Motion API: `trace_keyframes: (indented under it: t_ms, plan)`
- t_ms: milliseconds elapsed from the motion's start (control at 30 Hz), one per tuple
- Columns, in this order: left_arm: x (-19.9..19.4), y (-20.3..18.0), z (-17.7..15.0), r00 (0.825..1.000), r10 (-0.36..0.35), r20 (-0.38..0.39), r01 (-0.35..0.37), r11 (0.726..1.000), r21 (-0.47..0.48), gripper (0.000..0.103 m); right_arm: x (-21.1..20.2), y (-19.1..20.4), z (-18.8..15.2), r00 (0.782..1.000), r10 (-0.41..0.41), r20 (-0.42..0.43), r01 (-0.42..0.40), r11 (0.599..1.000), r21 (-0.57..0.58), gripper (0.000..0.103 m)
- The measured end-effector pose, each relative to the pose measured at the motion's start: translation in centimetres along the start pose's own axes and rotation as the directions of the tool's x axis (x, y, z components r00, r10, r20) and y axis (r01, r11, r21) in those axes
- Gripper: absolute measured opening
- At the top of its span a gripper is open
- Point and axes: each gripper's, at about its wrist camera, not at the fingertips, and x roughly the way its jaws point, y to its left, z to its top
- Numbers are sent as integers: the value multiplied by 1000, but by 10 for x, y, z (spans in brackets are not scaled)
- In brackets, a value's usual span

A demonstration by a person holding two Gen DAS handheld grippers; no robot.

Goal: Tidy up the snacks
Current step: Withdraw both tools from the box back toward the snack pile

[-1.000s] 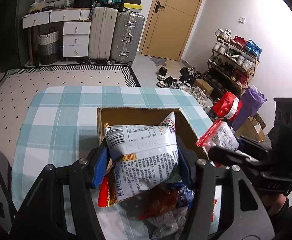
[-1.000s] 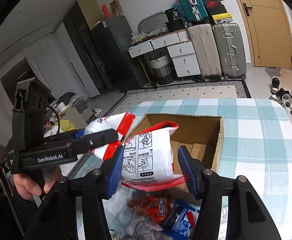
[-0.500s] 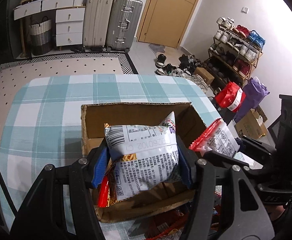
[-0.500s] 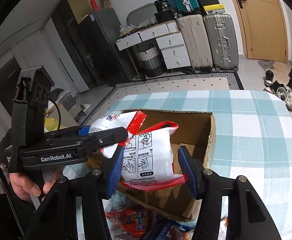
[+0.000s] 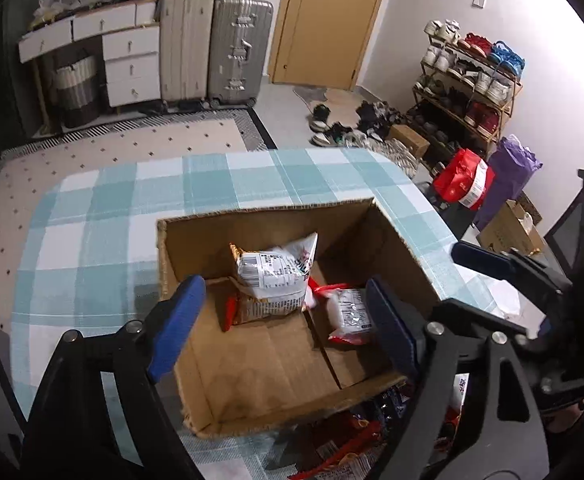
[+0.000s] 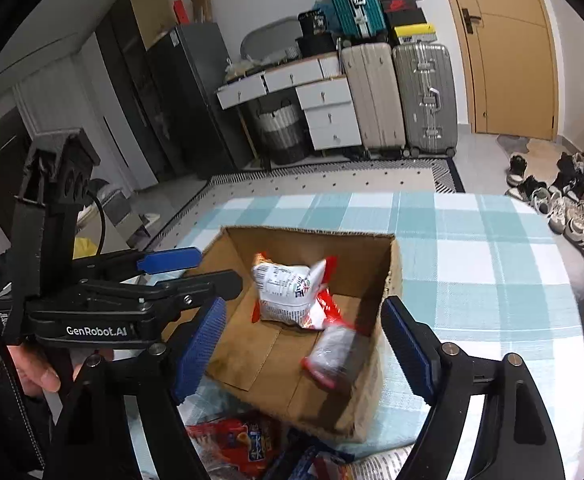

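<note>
An open cardboard box [image 5: 267,216] [image 6: 388,280] sits on the teal checked tablecloth. Inside it lie a white and orange snack bag [image 5: 273,280] [image 6: 287,288] and a smaller white and red snack bag [image 5: 348,312] [image 6: 332,352]. My left gripper [image 5: 283,320] is open and empty above the box's near side. My right gripper [image 6: 304,348] is open and empty, also over the box. The left gripper also shows in the right wrist view [image 6: 171,268], and the right gripper in the left wrist view [image 5: 488,264].
More loose snack packets [image 5: 352,440] [image 6: 243,444] lie on the tablecloth [image 5: 111,220] in front of the box. Beyond the table are suitcases [image 5: 215,44], a drawer unit, a door and a shoe rack [image 5: 468,76] with bags beside it.
Both grippers have opened and dropped their snack bags into the box. Both have moved forward over the box.
</note>
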Motion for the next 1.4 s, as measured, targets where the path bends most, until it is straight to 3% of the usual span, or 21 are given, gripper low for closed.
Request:
trace_keyframes:
  t_ms: [300,700,1133,1400]
  plan:
    - [-51,-12,-20,999,42,32,-42,999,-8,81,-52,11,-8,998,-12,54,12,1000,-1,86]
    - [-127,-25,-76,993,95,72,-94,995,-22,81,-124,41,-45,994,-15,107,15,1000,-7,93]
    - [-186,-43,-135,986,140,87,-139,990,-24,84,-166,69,-91,993,-18,119,19,1000,-13,97]
    - [-204,-50,-150,984,149,98,-147,989,-26,86,-183,80,-109,991,-15,136,15,1000,-1,97]
